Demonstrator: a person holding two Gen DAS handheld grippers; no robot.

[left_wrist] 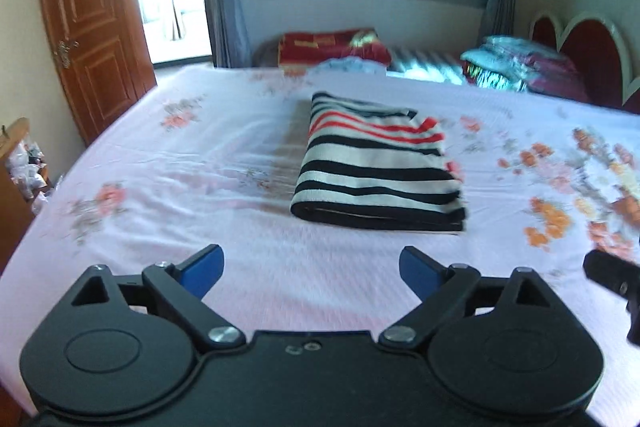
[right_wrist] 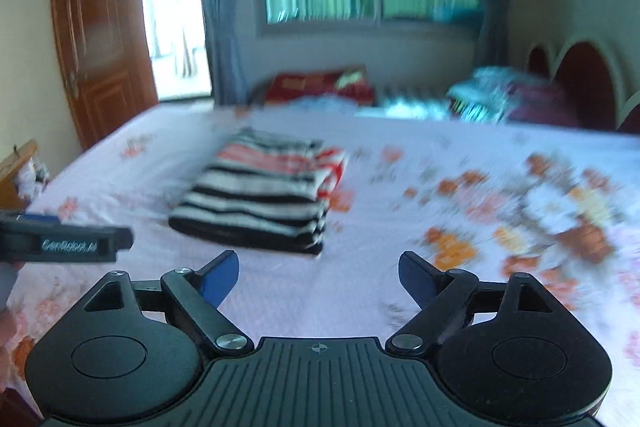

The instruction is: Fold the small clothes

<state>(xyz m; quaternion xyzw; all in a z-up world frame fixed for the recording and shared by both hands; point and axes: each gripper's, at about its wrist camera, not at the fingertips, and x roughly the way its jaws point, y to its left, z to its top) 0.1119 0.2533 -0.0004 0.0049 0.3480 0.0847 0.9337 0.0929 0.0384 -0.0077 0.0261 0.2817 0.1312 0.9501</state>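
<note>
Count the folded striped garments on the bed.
1. The striped garment lies folded mid-bed on the floral sheet, ahead of both open grippers. The piles beyond the far edge are blurred and could hide more.

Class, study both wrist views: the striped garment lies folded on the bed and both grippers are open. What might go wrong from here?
1. The striped garment has loose layered edges on its right side; a nudge might undo the fold.
2. The left gripper and right gripper are close together and might collide.
3. The right view is blurred, so aiming is harder.
</note>
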